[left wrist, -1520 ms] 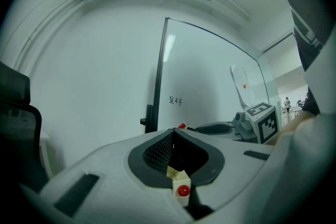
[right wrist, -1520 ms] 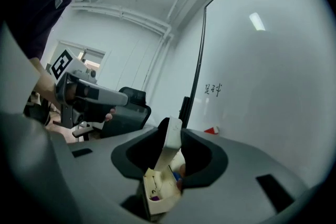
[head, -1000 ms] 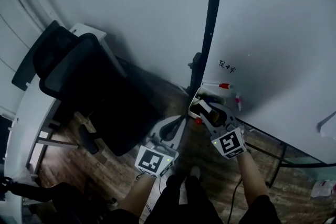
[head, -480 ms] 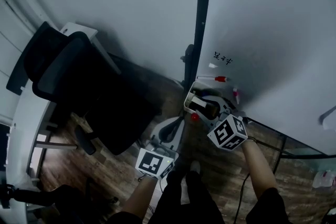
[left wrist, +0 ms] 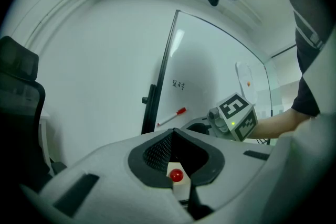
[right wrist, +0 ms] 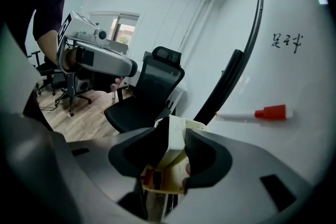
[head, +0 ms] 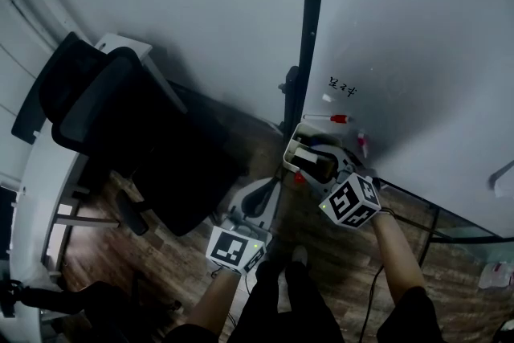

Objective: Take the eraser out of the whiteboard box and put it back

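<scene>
Head view blocked at the key spot: right gripper (head: 315, 162) and its marker cube (head: 351, 201) covering much of the cream whiteboard box (head: 294, 142), so hard to pick out the eraser from above. Clearer in the right gripper view: white eraser (right wrist: 176, 134) standing tilted in the box, upper end up between the jaws; jaws spread wide, having just been opening, a thin dark gap on one side, no telling whether the other pad touches it. Box floor and lower half of the eraser hidden behind the pads. Meanwhile left gripper (left wrist: 173, 132) held level, a little short of the box and apart from it, jaws pressed together at the tips with nothing in them; through the loop below the tips, a small red ball (left wrist: 176, 176) of unclear belonging. Around: red-capped marker (right wrist: 253, 113) on the whiteboard (head: 418, 36) just beyond the box, a few scribbled marks (head: 342, 85) above it, black board post (head: 309, 28) right beside the box. Black office chair (head: 120, 124) off to the left by the white desk (head: 36, 197), desk cut off by the frame edge. Open wooden floor (head: 169, 253) between chair and board; board surface close on the right
</scene>
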A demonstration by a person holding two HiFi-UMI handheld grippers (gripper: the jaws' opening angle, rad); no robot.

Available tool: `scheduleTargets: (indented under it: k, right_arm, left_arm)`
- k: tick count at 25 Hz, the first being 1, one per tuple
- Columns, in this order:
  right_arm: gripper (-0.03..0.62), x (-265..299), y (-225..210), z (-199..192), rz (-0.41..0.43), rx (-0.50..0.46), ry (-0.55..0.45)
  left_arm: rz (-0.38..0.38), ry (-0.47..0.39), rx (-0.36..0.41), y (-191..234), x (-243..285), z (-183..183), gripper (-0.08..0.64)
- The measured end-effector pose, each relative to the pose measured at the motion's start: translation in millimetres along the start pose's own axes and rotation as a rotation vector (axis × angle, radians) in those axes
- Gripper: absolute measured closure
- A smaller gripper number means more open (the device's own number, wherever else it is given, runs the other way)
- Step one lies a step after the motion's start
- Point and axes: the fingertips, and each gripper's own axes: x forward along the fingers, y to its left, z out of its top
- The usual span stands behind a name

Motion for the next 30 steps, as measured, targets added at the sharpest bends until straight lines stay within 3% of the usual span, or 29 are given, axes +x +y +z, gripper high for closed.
scheduleTargets:
  k: [8, 16, 20, 30]
  right_arm:
    - [0.414, -23.0, -12.9, 26.2, -0.041, 0.087, -0.107]
    - [0.486, -94.3, -32.6, 59.7, -0.259, 0.444, -0.390]
    - [0.542, -125.3, -25.5, 64.7, -0.363, 0.554, -0.494]
    - [0.588, -158.4, 0.7, 81.4, -0.422, 0.649, -0.653]
  left_arm:
    - [0.003, -0.024, 0.005, -0.5, -3.8, 14.8, 0.555]
    - [-0.011, -0.072, 0.053, -13.6, -6.6, 51.8, 0.555]
    - [-0.017, -0.093, 0.073, -21.7, -10.7, 65.9, 0.555]
    - [-0.025, -0.126, 0.076, -34.4, -25.6, 78.4, 0.555]
